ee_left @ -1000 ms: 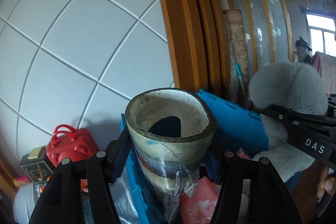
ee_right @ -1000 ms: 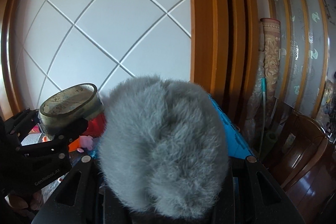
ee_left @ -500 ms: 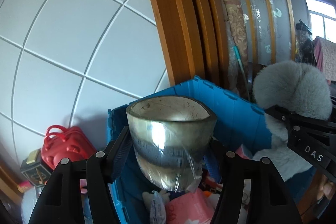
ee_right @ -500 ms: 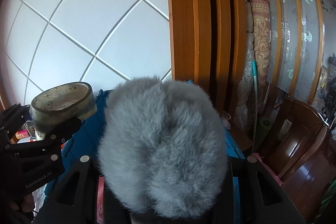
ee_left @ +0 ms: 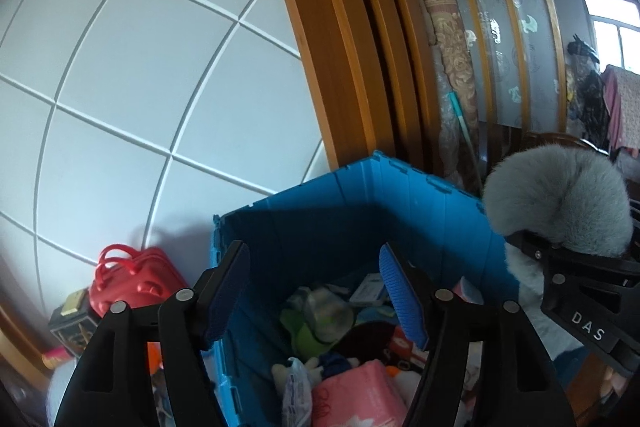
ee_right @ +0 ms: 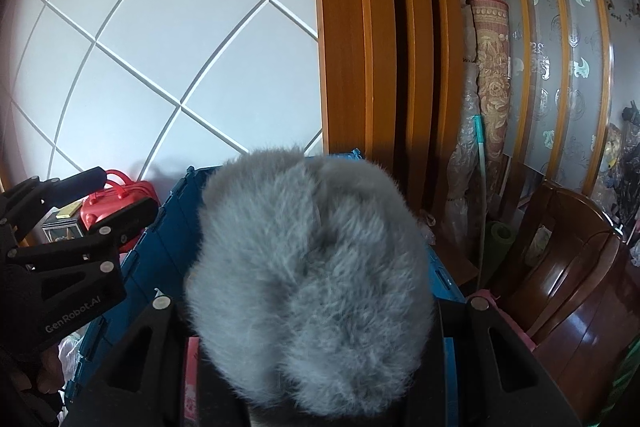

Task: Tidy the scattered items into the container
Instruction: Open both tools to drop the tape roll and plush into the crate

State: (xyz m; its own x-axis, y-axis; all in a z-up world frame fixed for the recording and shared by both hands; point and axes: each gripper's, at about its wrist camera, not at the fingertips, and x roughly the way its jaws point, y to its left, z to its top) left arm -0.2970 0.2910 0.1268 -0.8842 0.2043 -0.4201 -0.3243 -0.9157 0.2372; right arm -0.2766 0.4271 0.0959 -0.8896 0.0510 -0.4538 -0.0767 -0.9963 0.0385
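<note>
My left gripper (ee_left: 314, 291) is open and empty, above the blue crate (ee_left: 420, 203). The tape roll (ee_left: 330, 315) that it held lies blurred inside the crate among several items, with a pink packet (ee_left: 360, 399) in front. My right gripper (ee_right: 312, 307) is shut on a grey fluffy plush (ee_right: 308, 275), held over the crate's right side (ee_right: 160, 243). The plush also shows in the left wrist view (ee_left: 560, 203), and the left gripper shows at the left of the right wrist view (ee_right: 120, 199).
A red toy case (ee_left: 132, 283) and a small dark box (ee_left: 72, 319) stand left of the crate by the white panelled wall. A wooden door frame (ee_left: 360, 67) and a rolled mat (ee_left: 456, 75) are behind. A wooden chair (ee_right: 560, 267) is at the right.
My left gripper opened and let go of the tape roll, which dropped into the crate. Both grippers have tilted down toward the crate. The right gripper still holds the plush.
</note>
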